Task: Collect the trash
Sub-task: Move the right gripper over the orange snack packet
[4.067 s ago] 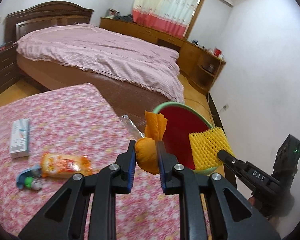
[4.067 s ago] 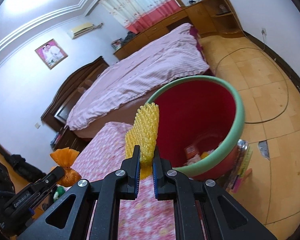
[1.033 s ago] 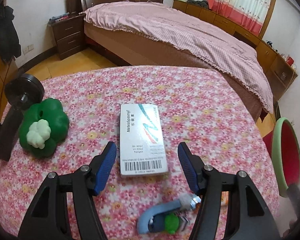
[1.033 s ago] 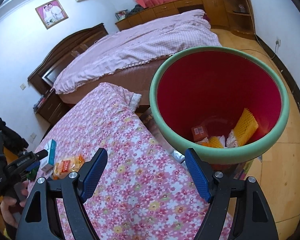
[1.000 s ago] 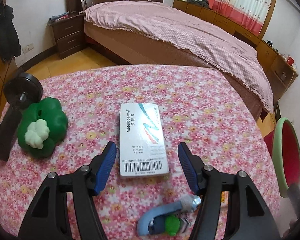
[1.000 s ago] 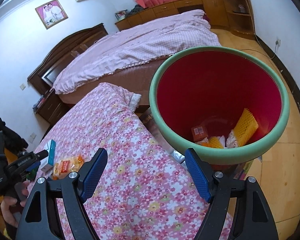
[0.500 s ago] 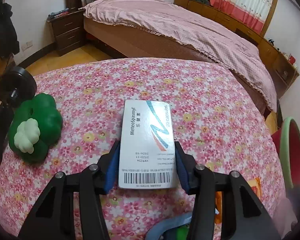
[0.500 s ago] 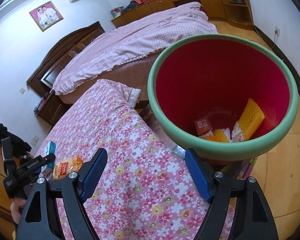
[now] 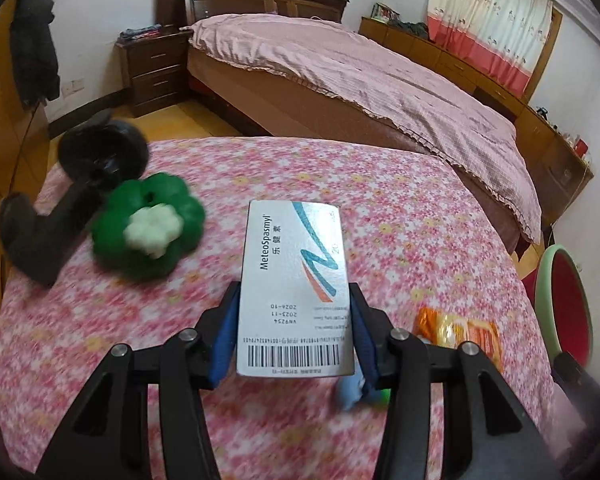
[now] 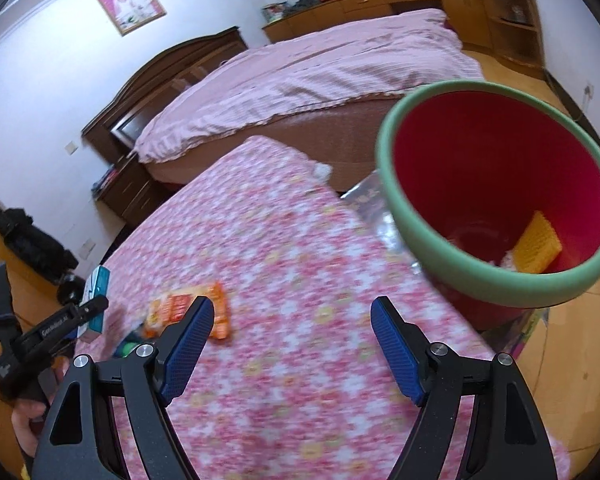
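The left claw (image 9: 296, 332) is clamped on the white box (image 9: 294, 288), lifted clear of the table (image 9: 400, 216); the box hides whatever lies under it. A blurred blue and green scrap (image 9: 358, 394) pokes out below its right finger. The right claw (image 10: 290, 346) gapes, holding nothing, over the cloth near the orange packet (image 10: 188, 310). The bin (image 10: 488, 276) beside the table shows only yellow foam (image 10: 538, 244); its rim cuts off the rest.

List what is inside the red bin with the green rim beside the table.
Inside the red bin, a yellow foam net leans against the inner wall, with pale scraps beside it. The near rim covers the rest of the bottom, so anything else there cannot be seen.
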Motion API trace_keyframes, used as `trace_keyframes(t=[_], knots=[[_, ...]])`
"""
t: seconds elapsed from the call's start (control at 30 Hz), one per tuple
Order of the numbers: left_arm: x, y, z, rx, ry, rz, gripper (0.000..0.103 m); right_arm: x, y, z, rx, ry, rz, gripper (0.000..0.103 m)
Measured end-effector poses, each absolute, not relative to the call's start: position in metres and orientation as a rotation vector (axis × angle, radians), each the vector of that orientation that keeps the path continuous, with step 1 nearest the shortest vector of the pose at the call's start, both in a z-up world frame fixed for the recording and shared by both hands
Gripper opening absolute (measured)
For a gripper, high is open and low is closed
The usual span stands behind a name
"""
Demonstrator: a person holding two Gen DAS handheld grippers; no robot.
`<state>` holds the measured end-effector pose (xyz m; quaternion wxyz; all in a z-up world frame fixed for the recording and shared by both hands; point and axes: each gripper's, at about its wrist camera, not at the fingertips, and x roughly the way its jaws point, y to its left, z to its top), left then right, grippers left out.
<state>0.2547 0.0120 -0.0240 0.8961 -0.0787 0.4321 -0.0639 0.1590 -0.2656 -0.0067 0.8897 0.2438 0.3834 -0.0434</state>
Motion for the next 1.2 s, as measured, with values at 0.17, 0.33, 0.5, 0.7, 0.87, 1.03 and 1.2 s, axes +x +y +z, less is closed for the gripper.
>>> trace_keyframes(t=[0.17,0.33,0.5,0.7,0.87,1.03,1.2], knots=[[0.236,0.034,-0.023,-0.179,0.873,-0.084,0.051,0.175,-0.235,-0.007,0.464,0.831,-0.027,0.082],[0.232,0.054,-0.032,-0.196,0.842,-0.031,0.051,0.193,-0.200,-0.014,0.391,0.867,0.038,0.082],[0.230,0.064,-0.038,-0.210,0.824,-0.013,0.051,0.209,-0.178,-0.028,0.356,0.923,0.042,0.083],[0.226,0.067,-0.037,-0.208,0.795,-0.027,0.051,0.222,-0.165,-0.032,0.267,0.922,0.007,0.089],[0.225,0.066,-0.037,-0.217,0.797,-0.050,0.051,0.238,-0.158,-0.035,0.205,0.918,-0.028,0.090],[0.224,0.065,-0.036,-0.225,0.797,-0.057,0.051,0.250,-0.152,-0.036,0.157,0.919,-0.030,0.090],[0.225,0.066,-0.037,-0.230,0.801,-0.061,0.051,0.262,-0.144,-0.037,0.129,0.924,-0.022,0.090]])
